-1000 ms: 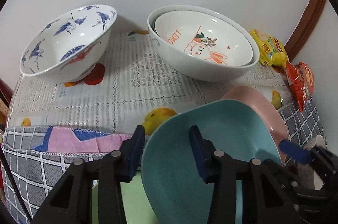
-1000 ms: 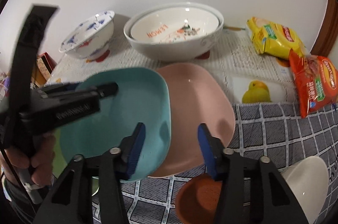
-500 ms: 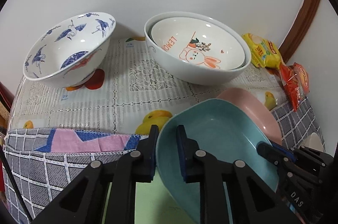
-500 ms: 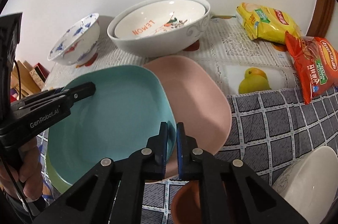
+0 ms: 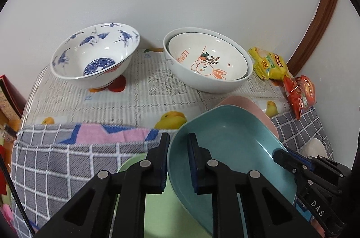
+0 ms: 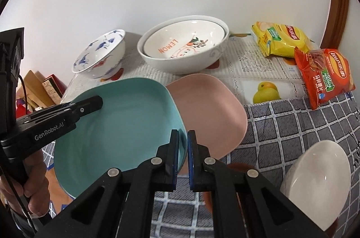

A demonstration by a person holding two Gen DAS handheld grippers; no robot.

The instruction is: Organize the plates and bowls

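A teal square plate [image 5: 227,148] [image 6: 126,123] hangs tilted above the table, held from both sides. My left gripper [image 5: 178,139] is shut on its left rim, and my right gripper [image 6: 183,136] is shut on its right rim. Under the teal plate's far edge lies a pink plate [image 5: 247,105] [image 6: 211,110]. A pale green plate [image 5: 155,204] sits below my left gripper. At the back stand a blue-and-white crane bowl [image 5: 94,56] [image 6: 101,53] and a rabbit-printed bowl nested in a larger white bowl [image 5: 207,60] [image 6: 182,47].
Yellow [image 6: 279,38] and red [image 6: 326,74] snack bags lie at the back right. A white bowl [image 6: 315,172] rests on the grey checked cloth [image 6: 281,123] at the right, an orange-brown dish [image 6: 231,168] partly hidden by my right gripper. A person's hand [image 6: 33,188] grips the left tool.
Both grippers closed from open onto the teal plate's opposite rims. The plate then rose off the green plate and pulled back from the pink one.
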